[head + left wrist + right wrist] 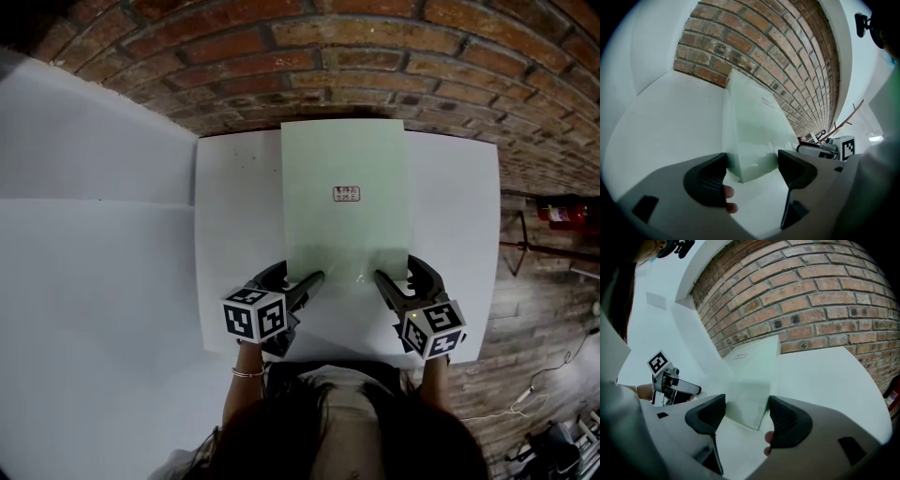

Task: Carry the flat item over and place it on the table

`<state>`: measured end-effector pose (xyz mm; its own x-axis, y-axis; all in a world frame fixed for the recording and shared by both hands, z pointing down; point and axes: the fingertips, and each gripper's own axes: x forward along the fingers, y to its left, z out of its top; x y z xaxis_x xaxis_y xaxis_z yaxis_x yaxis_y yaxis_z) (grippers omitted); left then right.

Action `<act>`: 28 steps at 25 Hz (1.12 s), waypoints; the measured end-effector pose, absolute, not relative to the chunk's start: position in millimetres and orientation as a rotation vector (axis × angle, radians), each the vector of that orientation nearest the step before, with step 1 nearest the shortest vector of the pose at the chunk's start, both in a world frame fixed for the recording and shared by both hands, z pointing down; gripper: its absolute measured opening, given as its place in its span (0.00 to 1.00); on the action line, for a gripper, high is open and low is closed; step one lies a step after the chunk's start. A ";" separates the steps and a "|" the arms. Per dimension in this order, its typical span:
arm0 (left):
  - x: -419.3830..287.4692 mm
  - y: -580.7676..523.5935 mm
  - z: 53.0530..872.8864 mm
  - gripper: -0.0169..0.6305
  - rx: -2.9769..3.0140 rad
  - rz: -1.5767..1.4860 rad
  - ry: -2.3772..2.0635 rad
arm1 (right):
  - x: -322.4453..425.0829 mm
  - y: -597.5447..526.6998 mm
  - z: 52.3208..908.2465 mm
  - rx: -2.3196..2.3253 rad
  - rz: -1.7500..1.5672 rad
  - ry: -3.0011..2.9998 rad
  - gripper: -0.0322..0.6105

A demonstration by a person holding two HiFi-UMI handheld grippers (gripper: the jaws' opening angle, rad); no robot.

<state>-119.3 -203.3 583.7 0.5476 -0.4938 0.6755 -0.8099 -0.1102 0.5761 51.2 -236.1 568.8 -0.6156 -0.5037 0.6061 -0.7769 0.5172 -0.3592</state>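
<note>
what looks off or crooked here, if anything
One thing: the pale green sheet runs past the far edge of the white table, its end overlapping the brick wall. Whether it rests there or is tipped up is unclear. It lies square, undamaged; the left gripper and right gripper have jaws apart round its near corners.

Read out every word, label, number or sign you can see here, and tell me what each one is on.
Label on the green sheet: a few lines of reddish print, too small and blurred to read.
Left cube and right cube: black-and-white square markers only, no words or numbers.
Fire extinguisher: no print can be made out.
Nothing else carries text.
</note>
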 end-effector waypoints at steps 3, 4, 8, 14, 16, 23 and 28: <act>-120.5 -203.0 587.7 0.58 1.754 0.391 -1.084 | 49.9 -236.6 573.1 1.044 0.871 -2.326 0.55; -120.7 -202.8 589.0 0.58 1.750 0.394 -1.084 | 49.6 -236.7 574.4 1.041 0.872 -2.323 0.55; -120.9 -202.5 593.0 0.58 1.738 0.402 -1.082 | 47.7 -235.1 578.6 1.018 0.896 -2.306 0.55; -121.1 -203.4 597.1 0.58 1.725 0.406 -1.080 | 48.5 -237.8 583.6 1.020 0.902 -2.303 0.55; -121.1 -203.6 599.1 0.58 1.721 0.408 -1.079 | 47.4 -237.1 584.8 1.012 0.914 -2.295 0.55; -121.4 -203.8 604.3 0.58 1.708 0.414 -1.076 | 47.0 -237.0 590.4 1.009 0.937 -2.283 0.55; -121.4 -203.9 607.4 0.58 1.703 0.419 -1.074 | 46.3 -236.6 593.1 0.999 0.943 -2.275 0.55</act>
